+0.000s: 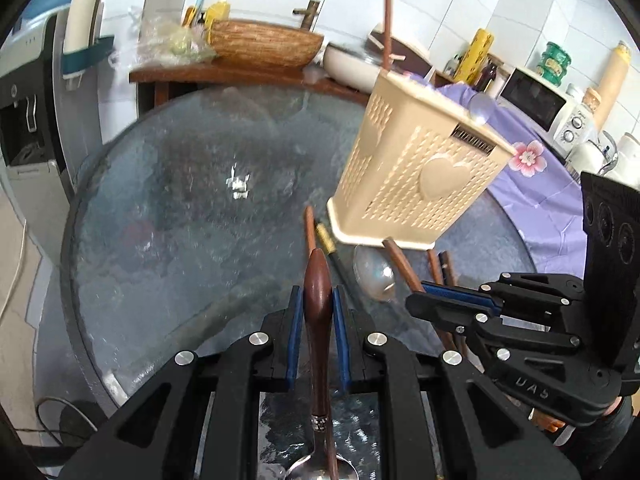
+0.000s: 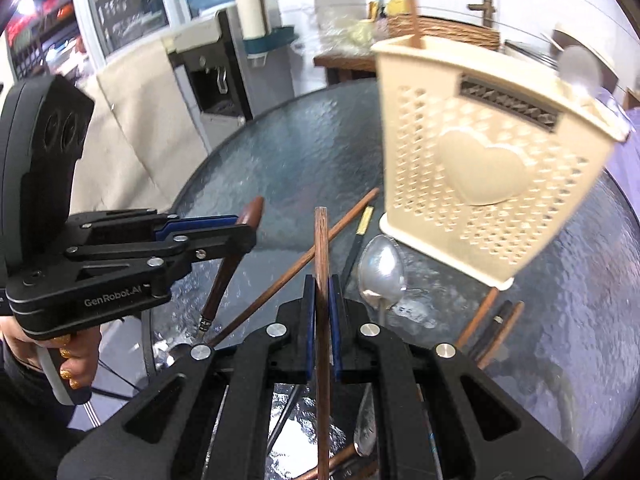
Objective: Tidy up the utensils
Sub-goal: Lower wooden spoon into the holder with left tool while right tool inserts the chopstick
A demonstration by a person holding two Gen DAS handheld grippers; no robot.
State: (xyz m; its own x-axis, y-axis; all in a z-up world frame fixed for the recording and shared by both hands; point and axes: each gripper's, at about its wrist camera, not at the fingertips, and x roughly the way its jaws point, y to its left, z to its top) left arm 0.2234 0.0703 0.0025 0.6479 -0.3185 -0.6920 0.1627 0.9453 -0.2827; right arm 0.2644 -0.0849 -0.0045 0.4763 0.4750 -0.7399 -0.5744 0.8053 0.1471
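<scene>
My left gripper [image 1: 317, 296] is shut on a spoon with a dark wooden handle [image 1: 318, 292], handle tip forward and metal bowl toward the camera. The right wrist view has this gripper [image 2: 240, 229] at the left, holding that spoon [image 2: 224, 276] off the table. My right gripper [image 2: 321, 284] is shut on a wooden chopstick [image 2: 321, 240]; in the left wrist view this gripper [image 1: 416, 300] is at the right. A beige perforated utensil holder [image 1: 416, 176] [image 2: 480, 168] with heart reliefs stands beyond both, one chopstick [image 1: 387, 28] upright in it.
On the round glass table [image 1: 180, 208] lie a metal spoon [image 2: 380, 268], a black-and-gold chopstick [image 2: 362, 224] and several brown chopsticks [image 2: 296, 272] near the holder's base. A water dispenser [image 1: 28, 120], a wicker basket [image 1: 264, 44] and a microwave [image 1: 540, 104] stand around the table.
</scene>
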